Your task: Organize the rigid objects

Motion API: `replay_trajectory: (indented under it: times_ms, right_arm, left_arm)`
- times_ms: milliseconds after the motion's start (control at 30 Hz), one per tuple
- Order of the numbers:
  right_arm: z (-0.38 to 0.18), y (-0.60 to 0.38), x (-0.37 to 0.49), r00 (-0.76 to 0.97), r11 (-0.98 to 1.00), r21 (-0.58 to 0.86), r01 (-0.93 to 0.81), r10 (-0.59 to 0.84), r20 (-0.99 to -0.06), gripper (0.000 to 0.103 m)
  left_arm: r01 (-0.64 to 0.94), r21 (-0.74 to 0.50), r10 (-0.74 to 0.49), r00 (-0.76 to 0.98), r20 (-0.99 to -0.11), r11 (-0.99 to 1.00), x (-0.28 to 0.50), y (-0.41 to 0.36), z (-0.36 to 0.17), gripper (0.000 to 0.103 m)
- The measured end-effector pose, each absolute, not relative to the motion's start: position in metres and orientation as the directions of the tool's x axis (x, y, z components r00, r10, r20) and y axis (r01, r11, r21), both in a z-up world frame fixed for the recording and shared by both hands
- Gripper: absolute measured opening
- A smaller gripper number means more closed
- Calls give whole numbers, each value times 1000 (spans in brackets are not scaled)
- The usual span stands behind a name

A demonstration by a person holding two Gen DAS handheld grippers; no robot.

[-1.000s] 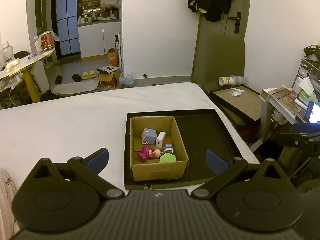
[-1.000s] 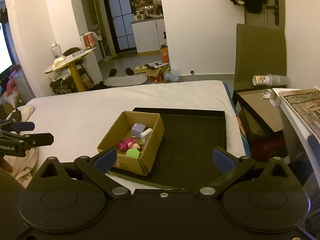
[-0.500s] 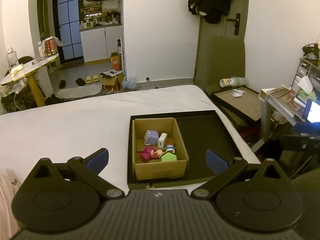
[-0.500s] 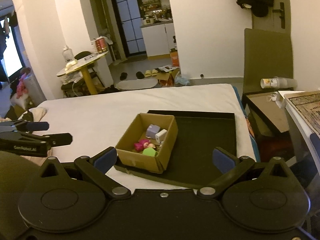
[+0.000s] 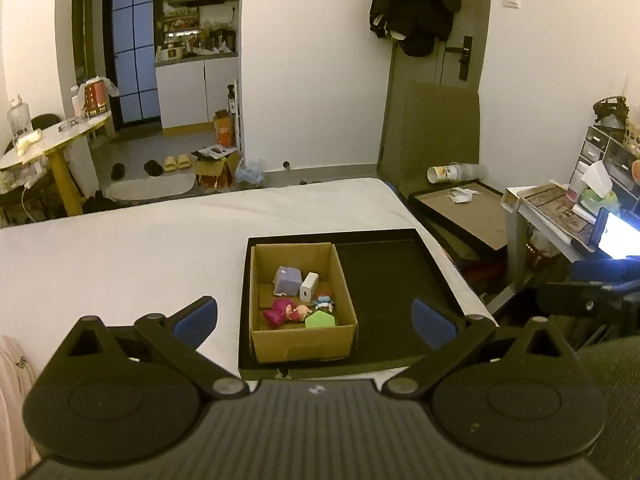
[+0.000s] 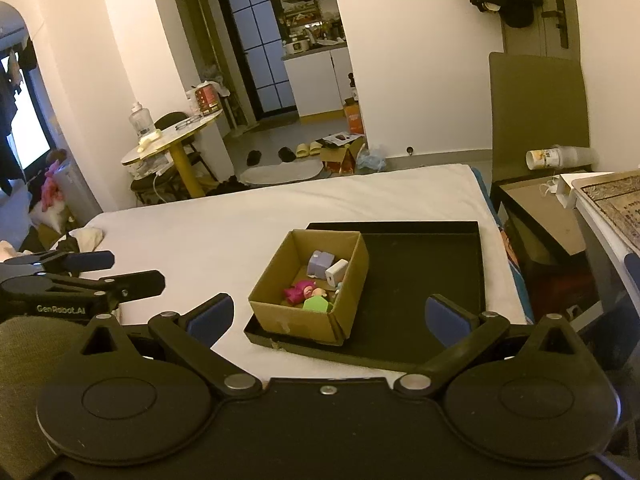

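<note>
Fingers of the left gripper (image 5: 314,320) stand wide apart and hold nothing; ahead and between their blue pads (image 5: 195,317) sits the box (image 5: 301,300), well beyond the tips. Its long axis runs away from the fingers, its open top up. It is plain brown cardboard, standing in the left half of a black tray (image 5: 384,280) on the white bed (image 5: 120,256).

Inside the box, nearest the fingers, lies a green block (image 5: 321,319) with a peaked top; touching its left side, a pink doll (image 5: 286,312) lies on its side, long axis across the fingers. Just beyond is a small blue-and-red figure (image 5: 323,300), then a white charger (image 5: 309,287) standing upright, and beside that on the left a lilac cube (image 5: 287,281).

The right gripper (image 6: 328,316) is likewise spread wide and empty. From its view the box (image 6: 310,292) sits between the pads (image 6: 446,318), turned so a corner points toward them, with the tray (image 6: 420,276) stretching ahead and right. The left gripper (image 6: 86,270) shows off to the left of these fingers, above the bed (image 6: 240,224).
</note>
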State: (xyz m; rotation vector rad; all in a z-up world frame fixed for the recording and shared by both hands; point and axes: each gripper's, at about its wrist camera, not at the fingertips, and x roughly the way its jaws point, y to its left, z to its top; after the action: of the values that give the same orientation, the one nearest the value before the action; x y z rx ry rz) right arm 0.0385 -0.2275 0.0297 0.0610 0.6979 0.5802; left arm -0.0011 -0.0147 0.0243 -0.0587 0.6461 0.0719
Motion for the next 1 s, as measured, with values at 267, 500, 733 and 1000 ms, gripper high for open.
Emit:
replay_trajectory:
  times_ms: [267, 500, 733, 1000]
  right_arm:
    - [29, -225, 38, 613, 845, 252, -471, 519, -595, 103]
    - [30, -223, 37, 612, 845, 235, -480, 515, -600, 103]
    - [32, -222, 37, 615, 847, 234, -477, 512, -600, 103]
    - [34, -219, 38, 614, 854, 215, -473, 495, -615, 103]
  left_arm:
    - [-89, -48, 42, 794, -607, 995, -1, -14, 23, 103]
    - [-93, -52, 41, 790, -611, 994, -1, -13, 23, 103]
    - [-102, -61, 43, 789, -613, 993, -4, -10, 22, 103]
    - [-118, -95, 35, 789, -613, 989, -3, -1, 24, 103]
